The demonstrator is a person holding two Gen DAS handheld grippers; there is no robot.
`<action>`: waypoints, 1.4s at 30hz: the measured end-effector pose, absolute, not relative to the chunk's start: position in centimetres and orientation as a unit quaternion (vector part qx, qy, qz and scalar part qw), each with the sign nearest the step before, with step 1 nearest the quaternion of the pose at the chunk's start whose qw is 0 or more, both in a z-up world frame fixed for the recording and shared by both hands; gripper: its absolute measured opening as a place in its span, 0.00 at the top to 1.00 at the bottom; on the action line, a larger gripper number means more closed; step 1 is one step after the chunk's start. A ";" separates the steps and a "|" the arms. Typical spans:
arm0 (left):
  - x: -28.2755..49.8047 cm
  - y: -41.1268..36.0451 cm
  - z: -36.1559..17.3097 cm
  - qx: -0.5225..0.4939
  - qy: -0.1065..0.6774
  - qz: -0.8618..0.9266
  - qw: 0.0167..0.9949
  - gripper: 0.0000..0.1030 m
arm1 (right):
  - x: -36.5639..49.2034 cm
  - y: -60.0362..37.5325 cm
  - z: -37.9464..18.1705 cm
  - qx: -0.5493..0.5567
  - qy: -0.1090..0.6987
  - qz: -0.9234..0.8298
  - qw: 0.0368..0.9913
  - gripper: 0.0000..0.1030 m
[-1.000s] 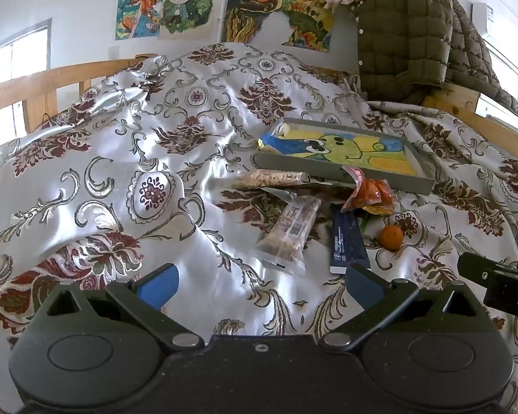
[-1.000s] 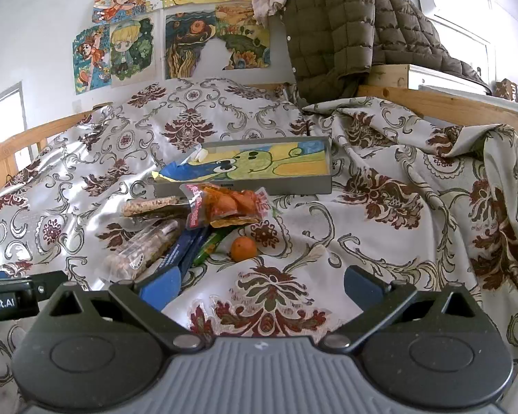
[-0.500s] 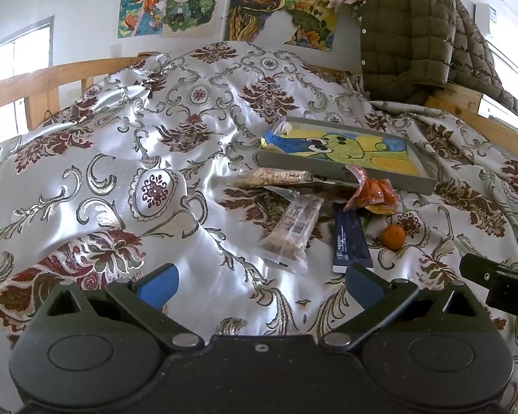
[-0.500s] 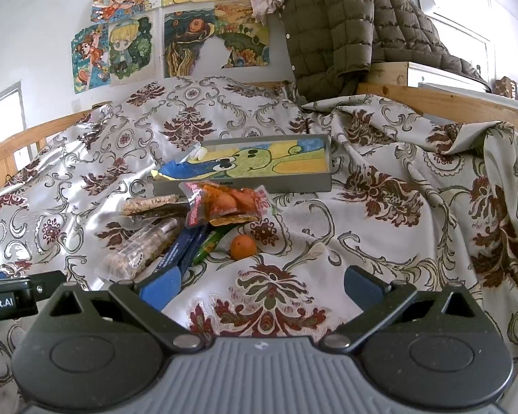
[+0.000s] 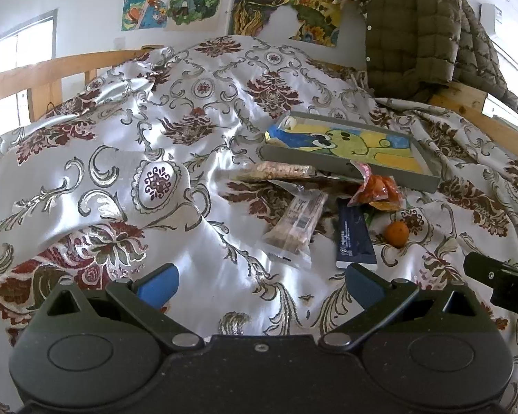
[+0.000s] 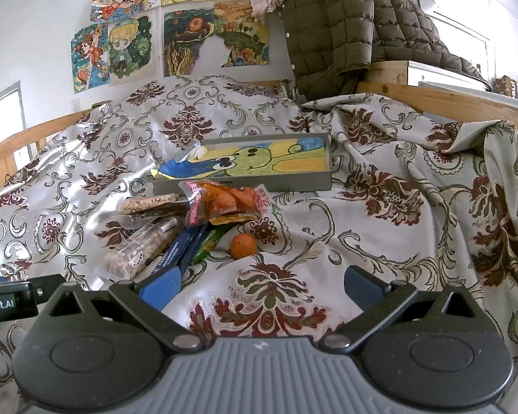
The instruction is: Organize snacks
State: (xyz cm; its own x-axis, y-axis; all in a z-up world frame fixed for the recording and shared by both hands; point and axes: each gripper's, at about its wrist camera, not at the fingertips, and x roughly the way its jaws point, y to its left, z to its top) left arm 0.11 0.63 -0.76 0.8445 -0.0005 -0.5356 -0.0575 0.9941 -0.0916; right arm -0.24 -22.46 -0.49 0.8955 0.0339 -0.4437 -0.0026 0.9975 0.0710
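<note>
A: Your left gripper (image 5: 259, 284) is hanging with its jaws spread wide and gripping nothing, over bare bedspread (image 5: 121, 158). What is lying ahead of it?

B: You are facing the clear nut-bar packet (image 5: 295, 229) first, just beyond your right finger line, with the dark blue box (image 5: 354, 238) touching beside it. The small orange (image 5: 396, 234) is sitting alone to the right of that box.

A: And your right gripper (image 6: 260, 284)?

B: It is also gaping, released, holding nothing. Its left fingertip (image 6: 160, 284) is overlapping the near end of the blue box (image 6: 179, 246) in the view; I cannot tell whether it is touching. A green stick packet (image 6: 209, 245) is lying between that box and the orange (image 6: 243, 245).

A: Anything blocking the grey tray (image 6: 293, 181)?

B: The red snack bag (image 6: 224, 201) is resting against its front wall, with a second grain bar (image 6: 152, 203) beside it. The tray is showing a cartoon drawing inside. A quilted jacket (image 6: 342, 27) is draping over the wooden rail (image 6: 442, 101) behind.
</note>
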 end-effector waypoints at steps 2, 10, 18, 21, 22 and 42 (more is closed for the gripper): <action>0.1 0.6 -0.8 -0.052 0.278 0.015 0.959 0.01 | -0.2 -22.4 -0.5 0.034 0.229 0.009 0.973 0.00; 0.1 0.7 -0.9 -0.054 0.280 0.014 0.958 0.01 | -0.2 -22.4 -0.5 0.034 0.230 0.010 0.973 0.00; 0.4 0.9 -1.2 -0.058 0.290 0.017 0.955 0.01 | -0.1 -22.5 -0.6 0.037 0.227 0.010 0.973 0.00; 0.4 1.0 -1.2 -0.062 0.290 0.017 0.955 0.01 | -0.1 -22.5 -0.6 0.035 0.229 0.010 0.973 0.00; 0.4 1.0 -1.2 -0.061 0.290 0.017 0.955 0.01 | -0.2 -22.5 -0.6 0.036 0.230 0.010 0.972 0.00; 0.4 1.3 -1.1 -0.061 0.293 0.018 0.954 0.01 | 0.0 -22.2 -1.3 0.035 0.234 0.010 0.972 0.00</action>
State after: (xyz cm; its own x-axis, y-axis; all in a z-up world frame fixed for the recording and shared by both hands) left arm 0.42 1.28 -1.06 0.8278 -0.0007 -0.5610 -0.0713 0.9918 -0.1064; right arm 0.03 -22.24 -1.26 0.8906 0.0364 -0.4534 -0.0037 0.9973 0.0728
